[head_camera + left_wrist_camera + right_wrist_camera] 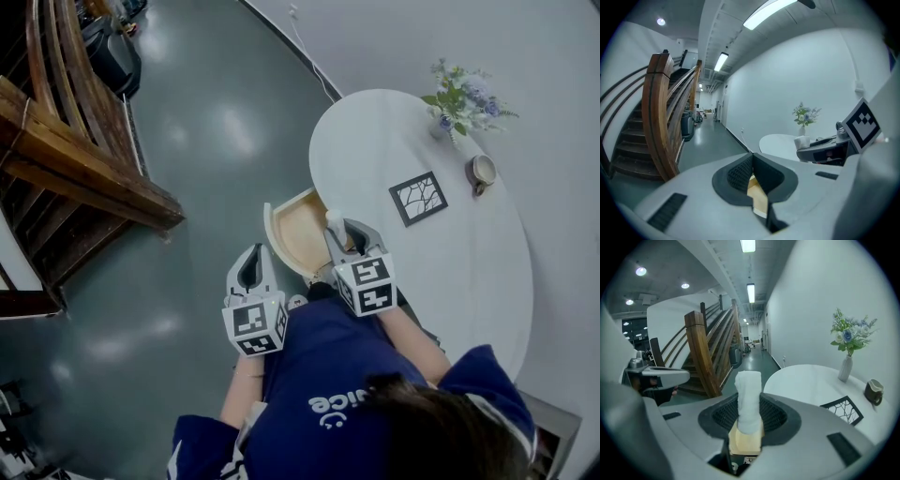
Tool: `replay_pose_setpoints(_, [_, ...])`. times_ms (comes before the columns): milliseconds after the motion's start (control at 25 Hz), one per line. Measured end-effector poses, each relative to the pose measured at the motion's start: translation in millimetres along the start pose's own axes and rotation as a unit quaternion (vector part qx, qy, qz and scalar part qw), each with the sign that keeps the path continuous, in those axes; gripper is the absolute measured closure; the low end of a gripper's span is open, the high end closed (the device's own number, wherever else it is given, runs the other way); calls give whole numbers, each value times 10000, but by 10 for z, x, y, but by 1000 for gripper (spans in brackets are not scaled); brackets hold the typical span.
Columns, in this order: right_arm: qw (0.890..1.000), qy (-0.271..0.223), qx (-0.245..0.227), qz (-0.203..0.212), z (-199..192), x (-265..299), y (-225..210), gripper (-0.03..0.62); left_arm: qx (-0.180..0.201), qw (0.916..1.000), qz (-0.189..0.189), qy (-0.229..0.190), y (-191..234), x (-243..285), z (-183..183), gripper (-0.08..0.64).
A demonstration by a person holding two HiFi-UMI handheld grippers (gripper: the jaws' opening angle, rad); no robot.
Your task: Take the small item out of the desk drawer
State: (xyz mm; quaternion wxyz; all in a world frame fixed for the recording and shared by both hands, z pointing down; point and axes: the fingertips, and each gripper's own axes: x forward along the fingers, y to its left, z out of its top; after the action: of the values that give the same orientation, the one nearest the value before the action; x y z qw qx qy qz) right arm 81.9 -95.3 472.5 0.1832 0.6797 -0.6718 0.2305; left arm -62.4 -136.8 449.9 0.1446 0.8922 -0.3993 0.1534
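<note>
Right gripper view shows the right gripper (749, 414) clamped on the small item (748, 392), a white roll standing upright between the dark ribbed pads and rising above them. The jaws sit at a middling width, pressed against its sides. Under the roll, through the gap between the jaws, pale wood of the open drawer (292, 236) shows. In the head view this gripper hangs over the drawer's 3 o'clock rim, with the roll at its tip, just at the near edge of the round white table (375, 141). The left gripper (752, 161) has its jaws brought together with nothing between them. In the head view it hangs at 8 o'clock from the drawer, over the grey floor (206, 122) and apart from the right one. On the table a black patterned square mat (418, 198) lies at 2 o'clock from the right gripper. A mug (482, 172) sits beyond it, and a vase of flowers (459, 101) stands at 1 o'clock near the far edge. A wooden staircase (84, 159) fills the 10 o'clock corner. The person's blue top (328, 375) takes up the 6 o'clock edge.
</note>
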Motion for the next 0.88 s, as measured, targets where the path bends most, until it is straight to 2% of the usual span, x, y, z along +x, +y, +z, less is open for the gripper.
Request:
replay_pose_setpoints(480, [9976, -624, -167, -256, 293, -294, -116, 456, 118, 9993, -32, -359, -52, -41, 270, 555])
replay_pose_setpoints(720, [9911, -1273, -235, -321, 521, -478, -153, 456, 188, 9982, -52, -561, -118, -84, 424, 555])
replay_pose_setpoints(880, [9892, -1410, -216, -347, 571, -533, -192, 456, 313, 9970, -84, -708, -180, -95, 542, 555])
